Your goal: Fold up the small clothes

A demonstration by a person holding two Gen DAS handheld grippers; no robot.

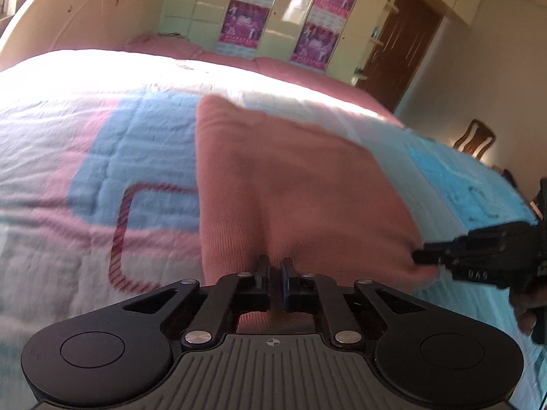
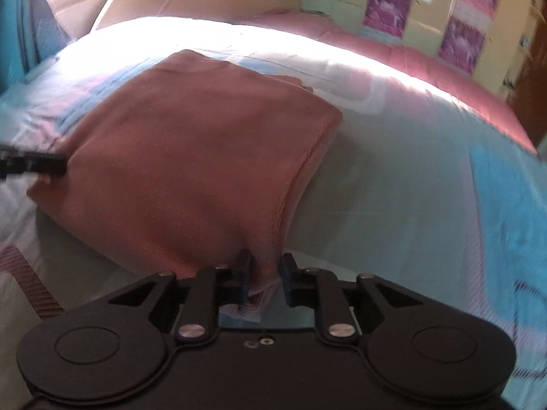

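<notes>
A salmon-pink knit garment (image 1: 290, 177) lies folded on the patterned quilt (image 1: 102, 157). In the left wrist view my left gripper (image 1: 275, 270) is shut on the garment's near edge, and creases run into the pinch. My right gripper (image 1: 418, 256) comes in from the right and holds the near right corner. In the right wrist view the garment (image 2: 191, 150) spreads away to the left, and my right gripper (image 2: 266, 270) is shut on a bunch of layered fabric at its near corner. The left gripper (image 2: 61, 167) bites the garment's left edge there. The picture is blurred.
The quilt (image 2: 410, 177) covers a wide bed with a rounded cream headboard (image 1: 85, 10). Behind it stands a cream wardrobe with pink posters (image 1: 246, 20) and a brown door (image 1: 403, 44). A wooden chair (image 1: 475, 140) is past the bed's right side. A hand (image 1: 526, 317) shows at the right.
</notes>
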